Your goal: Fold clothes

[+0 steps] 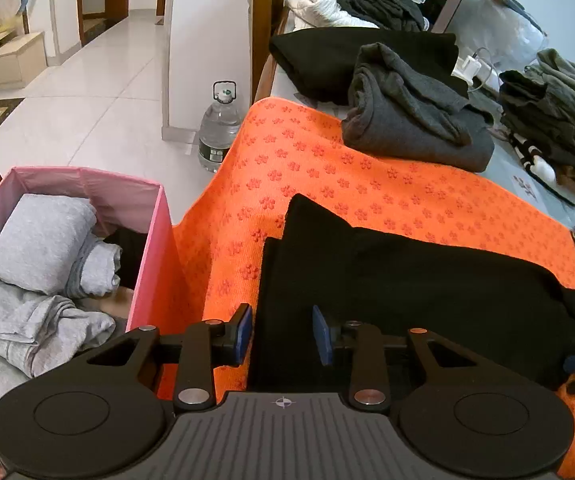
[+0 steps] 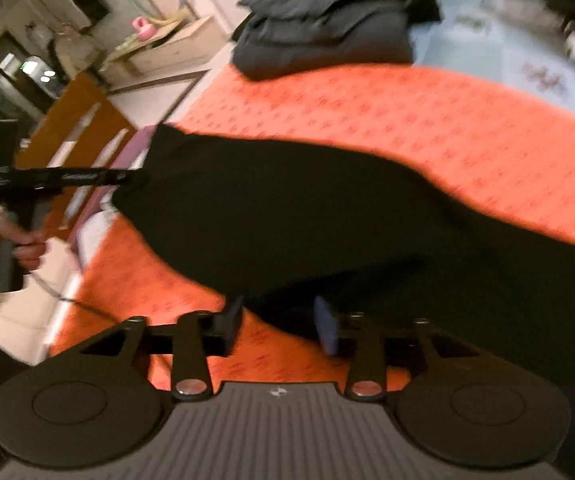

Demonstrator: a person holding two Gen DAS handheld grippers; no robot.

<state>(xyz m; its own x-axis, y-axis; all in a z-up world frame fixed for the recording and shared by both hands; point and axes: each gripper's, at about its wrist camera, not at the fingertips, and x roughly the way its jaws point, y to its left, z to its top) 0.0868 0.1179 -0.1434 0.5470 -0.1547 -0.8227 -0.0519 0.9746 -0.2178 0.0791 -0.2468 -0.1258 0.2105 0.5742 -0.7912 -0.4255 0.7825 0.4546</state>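
A black garment (image 1: pixel 407 280) lies partly folded on the orange flowered mat (image 1: pixel 367 184). My left gripper (image 1: pixel 283 334) stands open over the garment's near left edge, its blue pads (image 1: pixel 244 332) apart and clamping nothing. The right wrist view is blurred; there the same black garment (image 2: pixel 287 208) spreads across the orange mat (image 2: pixel 407 112). My right gripper (image 2: pixel 279 324) is open at the cloth's near edge, pads clear of it. A hand (image 2: pixel 15 240) holds the left gripper's handle at the far left of that view.
A pink fabric box (image 1: pixel 147 216) with folded grey clothes stands left of the mat. A water bottle (image 1: pixel 219 128) sits on the floor behind it. Beyond the mat lie a dark grey folded pile (image 1: pixel 415 120), a black folded piece (image 1: pixel 327 56) and a mixed stack (image 1: pixel 559 128).
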